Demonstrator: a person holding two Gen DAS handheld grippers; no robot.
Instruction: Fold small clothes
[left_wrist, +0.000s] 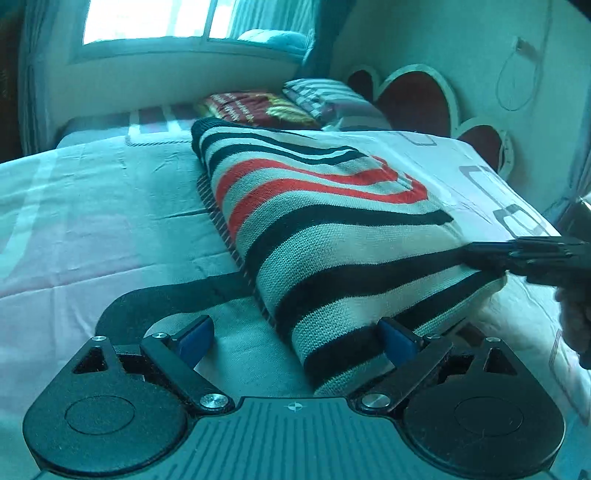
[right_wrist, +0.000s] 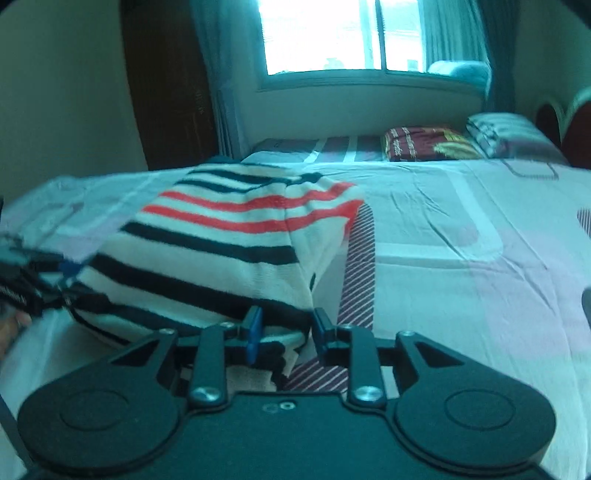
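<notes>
Left wrist view: the striped sweater (left_wrist: 325, 229) lies on the bed (left_wrist: 92, 221), its long axis running away from the wide-apart left gripper (left_wrist: 295, 339), whose right finger touches the near hem. Right wrist view: the right gripper (right_wrist: 284, 332), jaws narrowly parted around the sweater's near corner, sits closest; whether it pinches, I cannot tell.

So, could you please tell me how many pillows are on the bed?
2: a maroon patterned pillow near the window wall, and a striped pillow beside it, by the headboard. Others may be hidden.
</notes>
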